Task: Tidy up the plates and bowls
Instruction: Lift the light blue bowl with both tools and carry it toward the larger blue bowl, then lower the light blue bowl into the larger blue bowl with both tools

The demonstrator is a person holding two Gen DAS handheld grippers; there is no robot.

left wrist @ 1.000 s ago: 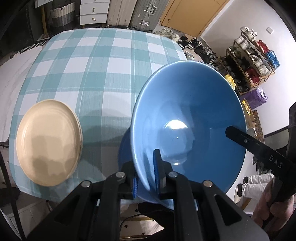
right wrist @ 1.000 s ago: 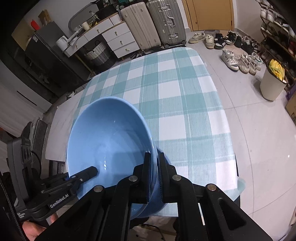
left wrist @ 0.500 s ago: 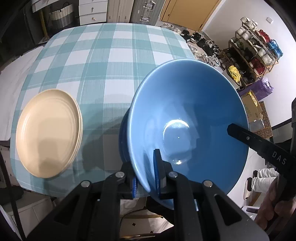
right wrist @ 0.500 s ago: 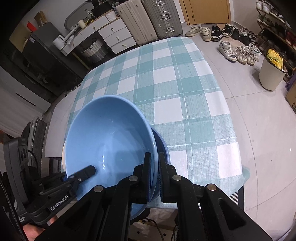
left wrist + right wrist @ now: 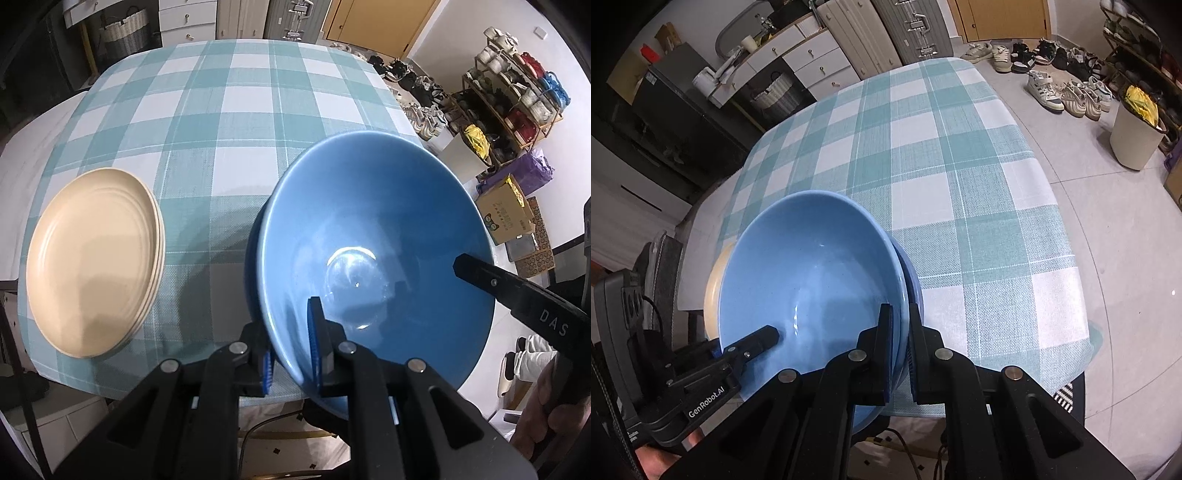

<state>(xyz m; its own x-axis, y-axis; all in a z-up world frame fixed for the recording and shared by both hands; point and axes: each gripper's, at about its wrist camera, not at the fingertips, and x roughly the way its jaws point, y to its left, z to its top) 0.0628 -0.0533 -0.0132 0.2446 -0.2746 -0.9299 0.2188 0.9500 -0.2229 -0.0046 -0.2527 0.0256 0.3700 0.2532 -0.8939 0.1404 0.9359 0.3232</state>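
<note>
A light blue bowl [image 5: 373, 254] hangs tilted over the near edge of the checked table [image 5: 236, 122]. My left gripper [image 5: 291, 354] is shut on its near rim, one pad inside and one outside. My right gripper [image 5: 900, 350] is shut on the opposite rim of the same bowl [image 5: 812, 280]. Directly beneath it, a darker blue bowl [image 5: 252, 269] shows as a crescent [image 5: 915, 288]; whether the two touch I cannot tell. To the left lies a stack of beige plates [image 5: 92, 266], largely hidden behind the bowl in the right wrist view.
The teal and white cloth [image 5: 960, 184] is bare beyond the bowls. The table's near edge runs just under both grippers. A person's hand [image 5: 546, 417] holds the right gripper. Shoes and a white bin [image 5: 1134, 136] stand on the floor; drawers and suitcases stand behind the table.
Both grippers have sunk toward the table with the light blue bowl still clamped. The darker bowl beneath has come into view and the plates look nearer.
</note>
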